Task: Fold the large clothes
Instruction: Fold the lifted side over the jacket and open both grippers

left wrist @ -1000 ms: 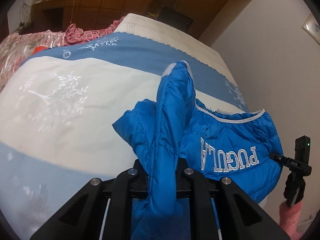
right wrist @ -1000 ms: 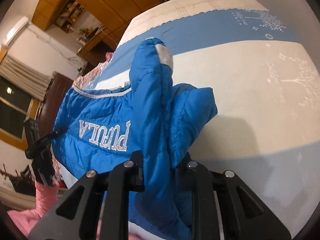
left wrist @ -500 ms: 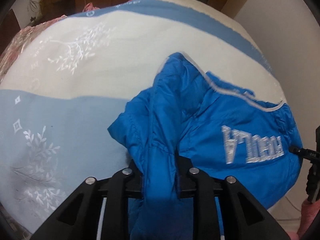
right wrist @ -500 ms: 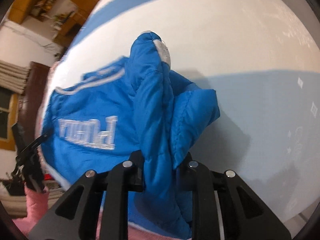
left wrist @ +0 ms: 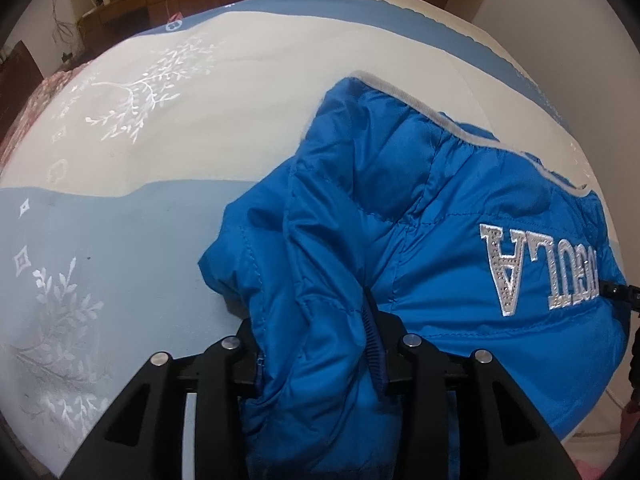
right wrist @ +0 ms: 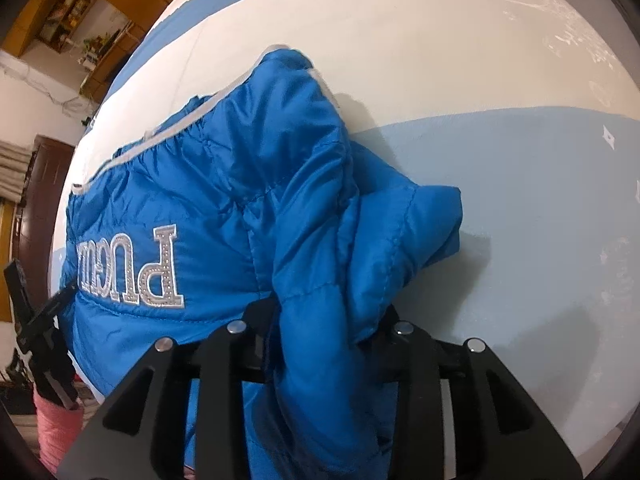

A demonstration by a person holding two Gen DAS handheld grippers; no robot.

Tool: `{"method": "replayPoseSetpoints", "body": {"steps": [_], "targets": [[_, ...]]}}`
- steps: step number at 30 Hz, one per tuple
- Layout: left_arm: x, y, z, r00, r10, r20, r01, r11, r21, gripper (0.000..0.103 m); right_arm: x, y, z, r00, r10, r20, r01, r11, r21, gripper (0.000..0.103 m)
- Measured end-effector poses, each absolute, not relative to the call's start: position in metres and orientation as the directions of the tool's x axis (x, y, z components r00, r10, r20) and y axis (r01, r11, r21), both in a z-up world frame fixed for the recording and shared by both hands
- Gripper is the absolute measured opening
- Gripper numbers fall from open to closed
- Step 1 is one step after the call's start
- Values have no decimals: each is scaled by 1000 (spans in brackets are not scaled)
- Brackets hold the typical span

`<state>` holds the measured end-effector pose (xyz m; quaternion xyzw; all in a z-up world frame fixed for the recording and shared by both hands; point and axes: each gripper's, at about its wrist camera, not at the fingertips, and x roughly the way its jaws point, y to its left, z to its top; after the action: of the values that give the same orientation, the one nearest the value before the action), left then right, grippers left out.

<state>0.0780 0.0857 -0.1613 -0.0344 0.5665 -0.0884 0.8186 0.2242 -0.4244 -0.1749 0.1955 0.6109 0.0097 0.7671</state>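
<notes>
- Left wrist view: the left gripper (left wrist: 320,344) points steeply down at a bed, and a thick fold of the blue puffer jacket (left wrist: 420,240) fills the gap between its fingers; the jaws are opening, and whether the pads press on the cloth is hidden by the fabric.
- Ahead of that gripper the jacket lies bunched on the bedspread (left wrist: 160,128), its grey-trimmed hem at the far end and silver lettering (left wrist: 540,268) off to the right, upside down.
- At the right edge of this view a tip of the right gripper sits at the jacket's side.
- Right wrist view: the right gripper (right wrist: 328,328) also has a fold of the jacket (right wrist: 240,200) between its fingers; its jaws are opening, and I cannot tell whether the pads bear on the cloth.
- Left of this gripper the lettering (right wrist: 132,272) shows on the jacket's flat part; a rumpled lobe of fabric sticks out to the right onto the pale-blue band of the bedspread (right wrist: 520,180).
- Beyond the jacket, the left gripper (right wrist: 44,320) stands at the far left.
</notes>
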Motion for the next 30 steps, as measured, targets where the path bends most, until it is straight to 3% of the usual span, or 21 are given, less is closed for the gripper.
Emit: {"method": "replayPoseSetpoints", "body": {"steps": [3,8,10,14,18,24,30], "targets": [[76,93,-148,339,-188,-922,81,982,-171,42,218,-420,-157,255,188,-949,214,946,245,44],[64,110,-108,419,-161,-894,43,987,-158,41,211,-417,-111,317,83,-945,206,966,154,44],[65,103,-84,481,-108,-870,59,994,-91,40,218,-415,-96,347,78,-935,189,970,151,44],[86,67,-64,495,-187,-849,156,980,-125,40,265,-396,-82,383,119,-916,123,976,178,43],[117,32,-89,422,-246,-873,228,960,-161,40,303,-383,-108,338,173,-925,81,974,212,33],[151,21,-151,310,-225,-924,210,964,-165,40,340,-382,-157,281,120,-952,110,982,156,29],[165,17,-172,363,-242,-900,221,960,-169,40,355,-391,-181,351,102,-931,135,978,158,28]]}}
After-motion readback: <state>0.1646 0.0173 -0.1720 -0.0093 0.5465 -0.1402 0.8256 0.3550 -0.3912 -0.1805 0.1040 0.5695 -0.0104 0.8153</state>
